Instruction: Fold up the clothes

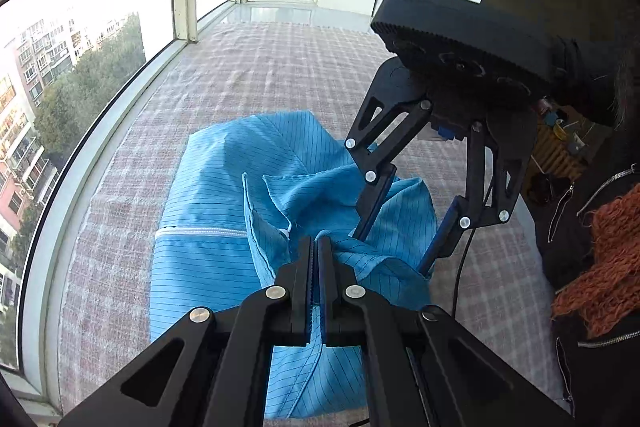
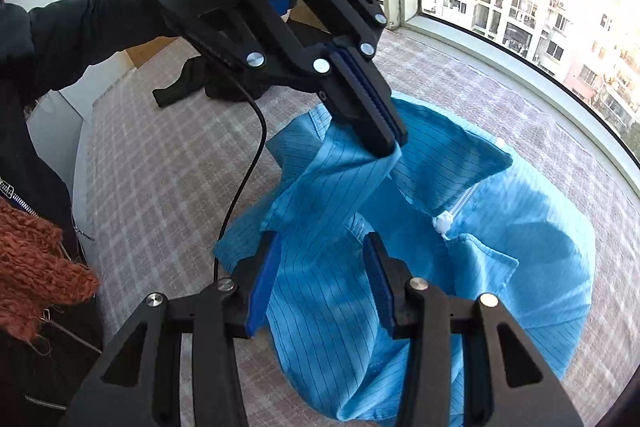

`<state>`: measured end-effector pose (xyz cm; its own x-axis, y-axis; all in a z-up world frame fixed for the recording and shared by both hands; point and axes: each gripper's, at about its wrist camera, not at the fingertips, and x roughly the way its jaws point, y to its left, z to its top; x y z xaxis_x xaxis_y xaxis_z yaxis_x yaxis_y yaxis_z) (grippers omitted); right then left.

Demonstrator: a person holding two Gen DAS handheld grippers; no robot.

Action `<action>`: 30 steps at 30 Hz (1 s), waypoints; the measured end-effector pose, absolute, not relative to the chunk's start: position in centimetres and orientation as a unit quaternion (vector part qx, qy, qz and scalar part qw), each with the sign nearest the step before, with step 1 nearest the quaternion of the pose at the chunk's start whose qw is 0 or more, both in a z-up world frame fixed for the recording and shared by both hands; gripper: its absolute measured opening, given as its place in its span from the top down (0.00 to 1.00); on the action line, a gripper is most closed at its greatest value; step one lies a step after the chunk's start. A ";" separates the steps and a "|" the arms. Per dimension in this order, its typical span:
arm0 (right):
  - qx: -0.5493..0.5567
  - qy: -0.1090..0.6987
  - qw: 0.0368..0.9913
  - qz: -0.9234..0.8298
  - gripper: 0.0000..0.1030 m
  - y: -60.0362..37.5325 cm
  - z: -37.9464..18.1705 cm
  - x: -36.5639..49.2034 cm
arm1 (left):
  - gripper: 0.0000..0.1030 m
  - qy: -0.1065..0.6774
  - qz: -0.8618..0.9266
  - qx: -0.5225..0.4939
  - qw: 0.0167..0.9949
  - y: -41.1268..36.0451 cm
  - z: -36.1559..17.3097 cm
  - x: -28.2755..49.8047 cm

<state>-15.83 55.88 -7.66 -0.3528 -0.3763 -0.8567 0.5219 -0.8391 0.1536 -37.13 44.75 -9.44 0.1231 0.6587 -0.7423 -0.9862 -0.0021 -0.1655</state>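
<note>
A light blue garment (image 1: 208, 187) with thin dark stripes and a white zipper (image 1: 200, 231) lies bunched on a pink checked cover (image 1: 260, 75). My left gripper (image 1: 318, 243) is shut on a raised fold of it near the collar. In the right wrist view the same gripper (image 2: 394, 143) pinches the cloth and lifts it off the garment (image 2: 520, 247). My right gripper (image 2: 322, 247) stands just below with its jaws apart. Blue cloth hangs between its blue pads (image 2: 262, 283), which do not press on it. The left wrist view shows the right gripper (image 1: 392, 253) open over the cloth.
Windows (image 1: 100, 47) run along the far edge of the cover (image 2: 160, 167). A dark garment (image 2: 192, 83) lies further back. A person in a black jacket with an orange scarf (image 2: 36, 267) stands at the near side. A black cable (image 2: 248, 179) hangs from the left gripper.
</note>
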 end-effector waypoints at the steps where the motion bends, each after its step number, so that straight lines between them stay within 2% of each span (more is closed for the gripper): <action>1: 0.504 0.084 0.270 -0.816 0.59 56.1 -7.8 -16.0 | 0.99 0.232 0.620 -0.342 0.667 44.7 -9.3 -37.4; 4: 0.515 0.093 0.275 -0.807 0.57 56.8 -8.2 -16.5 | 0.99 0.221 0.627 -0.341 0.664 41.9 -10.3 -35.0; 7: 0.522 0.101 0.288 -0.797 0.50 57.4 -8.8 -16.7 | 0.99 0.221 0.631 -0.348 0.657 41.4 -10.9 -34.9; 14: 0.565 0.050 0.312 -0.762 0.50 58.3 -11.9 -17.8 | 0.99 0.224 0.634 -0.359 0.647 37.1 -11.9 -33.1; 15: 0.560 0.048 0.317 -0.764 0.56 58.4 -11.9 -17.6 | 0.99 0.226 0.635 -0.361 0.645 36.6 -11.6 -33.1; 16: 0.556 0.049 0.317 -0.767 0.74 58.4 -11.8 -17.4 | 0.99 0.226 0.636 -0.361 0.643 35.7 -11.0 -33.1; 18: 0.555 0.052 0.308 -0.771 0.93 58.7 -11.8 -17.2 | 0.99 0.227 0.639 -0.363 0.639 34.0 -9.8 -33.0; 24: 0.566 0.011 0.280 -0.775 0.96 61.4 -11.7 -16.9 | 0.99 0.233 0.637 -0.370 0.635 32.4 -9.9 -32.9; 26: 0.550 -0.054 0.280 -0.785 0.96 63.7 -11.2 -16.4 | 0.99 0.234 0.636 -0.375 0.633 31.6 -9.6 -32.8; 29: 0.486 -0.197 0.303 -0.796 0.96 67.3 -10.3 -15.2 | 0.99 0.227 0.634 -0.386 0.630 30.6 -10.1 -33.4; 30: 0.481 -0.215 0.297 -0.796 0.96 67.7 -10.5 -15.0 | 0.99 0.226 0.633 -0.393 0.628 30.4 -10.3 -33.6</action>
